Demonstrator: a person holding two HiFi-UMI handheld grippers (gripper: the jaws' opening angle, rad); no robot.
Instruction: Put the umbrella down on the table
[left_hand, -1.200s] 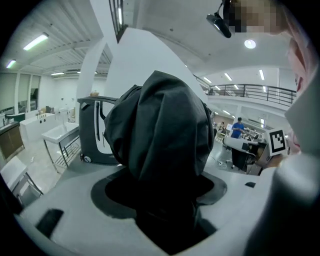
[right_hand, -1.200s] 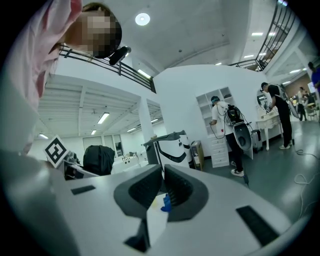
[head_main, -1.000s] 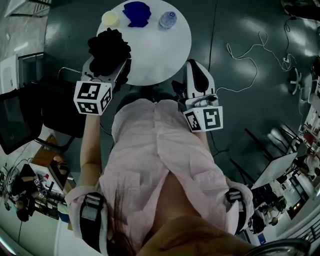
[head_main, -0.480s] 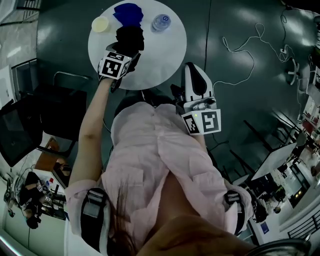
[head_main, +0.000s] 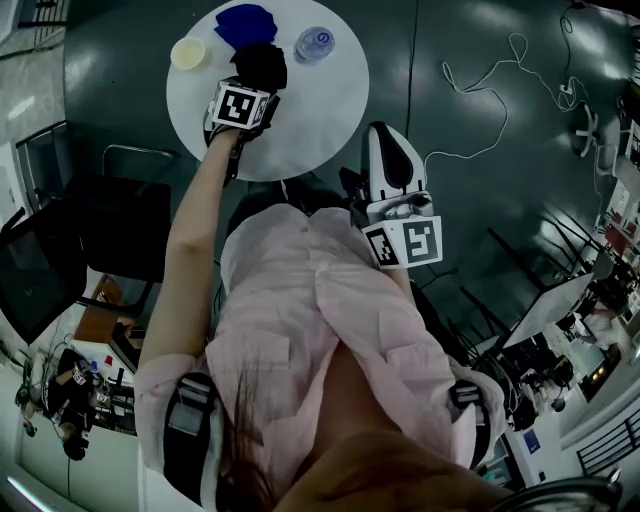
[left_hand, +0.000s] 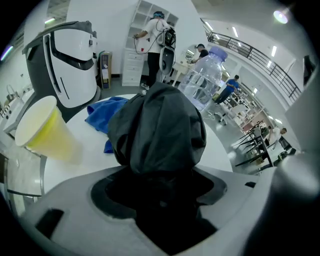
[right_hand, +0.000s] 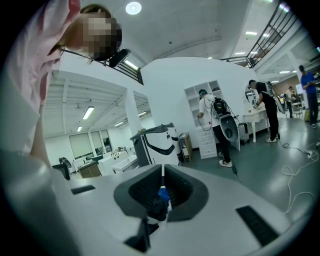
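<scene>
The left gripper is clamping the folded black umbrella over the white table at the head view's upper left. Setting it down and letting go are looking undone. The right gripper is hanging closed, empty.

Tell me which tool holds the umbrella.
The left tool, shut on the black umbrella over the round white table; the right tool is shut on nothing, beside the table.

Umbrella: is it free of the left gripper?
No, the left gripper view shows the dark folded umbrella clamped between the jaws of the left gripper.
</scene>
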